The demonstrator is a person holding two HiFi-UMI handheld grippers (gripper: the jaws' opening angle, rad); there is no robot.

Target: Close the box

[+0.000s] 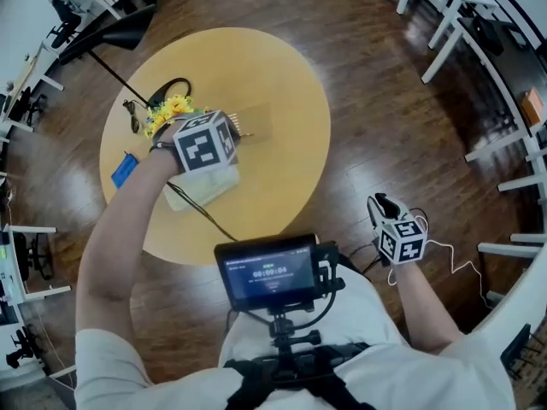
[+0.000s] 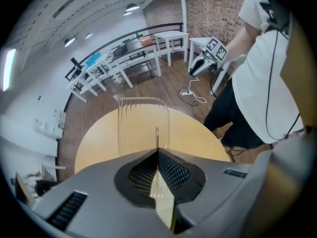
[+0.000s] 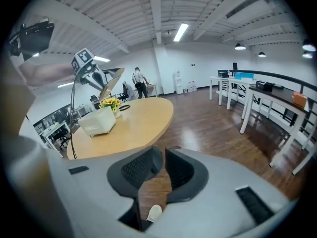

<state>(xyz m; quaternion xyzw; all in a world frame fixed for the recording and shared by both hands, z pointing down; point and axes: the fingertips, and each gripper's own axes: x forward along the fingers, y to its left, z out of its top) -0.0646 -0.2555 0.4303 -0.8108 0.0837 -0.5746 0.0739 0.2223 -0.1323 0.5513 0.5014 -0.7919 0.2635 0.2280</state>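
A white box (image 1: pixel 203 188) stands on the round yellow table (image 1: pixel 291 143), also seen from the side as the white box (image 3: pixel 98 121). My left gripper (image 1: pixel 237 131) is above it, shut on the edge of a clear lid (image 1: pixel 256 120). In the left gripper view the lid (image 2: pixel 143 120) stands out ahead of the closed left gripper (image 2: pixel 157 150). From the right gripper view the lid (image 3: pixel 113 81) is tilted up above the box. My right gripper (image 1: pixel 383 204) hangs off the table over the floor; the right gripper (image 3: pixel 165 165) has a narrow gap and holds nothing.
Yellow flowers (image 1: pixel 168 109), a black cable loop (image 1: pixel 175 88) and a blue item (image 1: pixel 125 169) lie on the table's left part. A monitor (image 1: pixel 269 272) sits on the person's chest. White desks (image 1: pixel 461 24) line the right side. A person (image 3: pixel 140 77) stands far off.
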